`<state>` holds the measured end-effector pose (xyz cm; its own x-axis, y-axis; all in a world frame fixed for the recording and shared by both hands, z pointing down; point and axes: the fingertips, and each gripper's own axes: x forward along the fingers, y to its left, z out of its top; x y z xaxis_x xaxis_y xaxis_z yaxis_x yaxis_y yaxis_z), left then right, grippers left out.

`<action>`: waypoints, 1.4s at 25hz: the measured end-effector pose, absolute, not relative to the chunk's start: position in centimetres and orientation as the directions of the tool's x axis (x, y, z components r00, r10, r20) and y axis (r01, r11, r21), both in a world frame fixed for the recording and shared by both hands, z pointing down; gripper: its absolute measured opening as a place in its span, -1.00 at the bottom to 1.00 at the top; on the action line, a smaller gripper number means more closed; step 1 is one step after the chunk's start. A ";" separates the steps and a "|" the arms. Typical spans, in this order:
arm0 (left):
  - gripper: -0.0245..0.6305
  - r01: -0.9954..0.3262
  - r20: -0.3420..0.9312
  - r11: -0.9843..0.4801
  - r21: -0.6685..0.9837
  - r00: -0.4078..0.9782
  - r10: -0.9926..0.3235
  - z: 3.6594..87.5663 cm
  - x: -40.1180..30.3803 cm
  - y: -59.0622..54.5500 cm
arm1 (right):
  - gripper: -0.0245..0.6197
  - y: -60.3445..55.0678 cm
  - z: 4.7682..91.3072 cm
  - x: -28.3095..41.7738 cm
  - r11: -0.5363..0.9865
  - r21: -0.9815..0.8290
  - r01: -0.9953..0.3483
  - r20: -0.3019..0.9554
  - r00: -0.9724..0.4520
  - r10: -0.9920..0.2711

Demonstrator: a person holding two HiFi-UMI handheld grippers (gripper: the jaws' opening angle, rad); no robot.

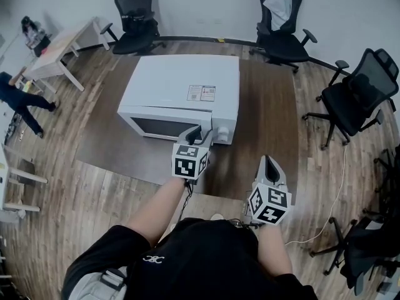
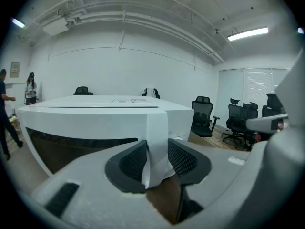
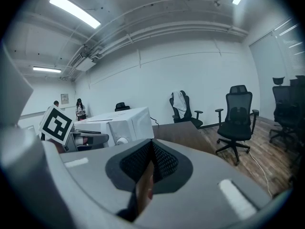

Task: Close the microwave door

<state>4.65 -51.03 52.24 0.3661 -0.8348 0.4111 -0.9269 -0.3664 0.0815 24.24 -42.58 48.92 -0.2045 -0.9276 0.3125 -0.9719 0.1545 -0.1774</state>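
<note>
On a brown table [image 1: 269,124] among office chairs [image 1: 359,95], left claw [image 1: 197,132] pinches the microwave door [image 1: 156,127]; right claw [image 1: 269,161] closed.

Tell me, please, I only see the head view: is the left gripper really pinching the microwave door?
Observer: Yes. The left gripper view shows the left gripper with the white edge of the microwave door squeezed between its two pads.
Operator: Is the other one holding something too?
Observer: No. In the right gripper view, the right gripper has its jaws together with nothing between them.
</note>
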 end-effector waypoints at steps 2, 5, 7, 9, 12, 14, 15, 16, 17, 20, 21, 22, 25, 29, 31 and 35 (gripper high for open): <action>-0.47 -0.926 0.407 -0.368 0.078 0.367 -0.837 52.2 4.6 -51.2 | -0.90 -42.8 48.9 24.0 0.161 -0.176 -0.971 0.313 -0.210 -0.926; -0.46 -0.927 0.395 -0.369 0.075 0.367 -0.842 52.3 4.7 -51.4 | -0.90 -43.0 49.0 23.9 0.163 -0.175 -0.971 0.315 -0.212 -0.925; -0.47 -0.926 0.395 -0.371 0.077 0.369 -0.841 52.4 4.7 -51.9 | -0.90 -43.0 49.0 23.9 0.164 -0.176 -0.971 0.315 -0.213 -0.925; -0.47 -0.924 0.401 -0.375 0.079 0.374 -0.837 52.4 4.7 -52.1 | -0.90 -43.0 49.0 23.7 0.165 -0.177 -0.970 0.314 -0.214 -0.925; -0.47 -0.923 0.404 -0.377 0.082 0.376 -0.834 52.5 4.8 -52.1 | -0.90 -43.0 49.0 23.5 0.168 -0.179 -0.969 0.314 -0.218 -0.924; -0.46 -0.920 0.418 -0.387 0.069 0.378 -0.826 52.4 4.8 -52.0 | -0.90 -43.0 48.9 22.9 0.174 -0.180 -0.968 0.313 -0.224 -0.923; -0.46 -0.917 0.418 -0.395 0.054 0.380 -0.825 52.2 4.7 -51.9 | -0.90 -43.0 48.9 22.5 0.179 -0.181 -0.967 0.313 -0.229 -0.922; -0.48 -0.915 0.409 -0.401 0.040 0.381 -0.829 51.8 4.6 -51.8 | -0.90 -42.9 48.9 22.1 0.184 -0.182 -0.966 0.313 -0.234 -0.920; -0.48 -0.914 0.394 -0.404 0.031 0.382 -0.836 51.3 4.5 -51.6 | -0.90 -42.9 48.9 21.7 0.190 -0.183 -0.965 0.314 -0.240 -0.918; -0.47 -0.911 0.357 -0.411 0.032 0.395 -0.847 49.8 4.1 -50.9 | -0.90 -42.8 48.7 20.2 0.209 -0.188 -0.960 0.310 -0.260 -0.914; -0.47 -0.911 0.350 -0.412 0.034 0.397 -0.849 49.5 3.8 -50.5 | -0.90 -42.7 48.5 19.6 0.215 -0.191 -0.958 0.303 -0.266 -0.915; -0.50 -0.912 0.343 -0.408 0.031 0.393 -0.853 49.1 3.3 -50.1 | -0.90 -42.7 48.3 19.0 0.222 -0.195 -0.955 0.296 -0.273 -0.915; -0.87 -0.930 0.316 -0.367 0.001 0.348 -0.883 47.7 1.2 -48.3 | -0.90 -42.3 47.8 16.6 0.257 -0.219 -0.941 0.279 -0.313 -0.908; -0.90 -0.944 0.287 -0.329 0.028 0.323 -0.902 45.8 -2.0 -45.6 | -0.90 -41.5 46.7 12.9 0.315 -0.222 -0.923 0.250 -0.366 -0.896; -0.90 -0.949 0.280 -0.312 0.044 0.311 -0.908 45.0 -3.6 -44.2 | -0.90 -41.1 45.9 11.0 0.342 -0.220 -0.914 0.232 -0.390 -0.891; -0.90 -0.961 0.265 -0.270 0.063 0.276 -0.924 43.9 -7.0 -41.0 | -0.90 -40.1 44.7 7.1 0.405 -0.246 -0.881 0.192 -0.454 -0.870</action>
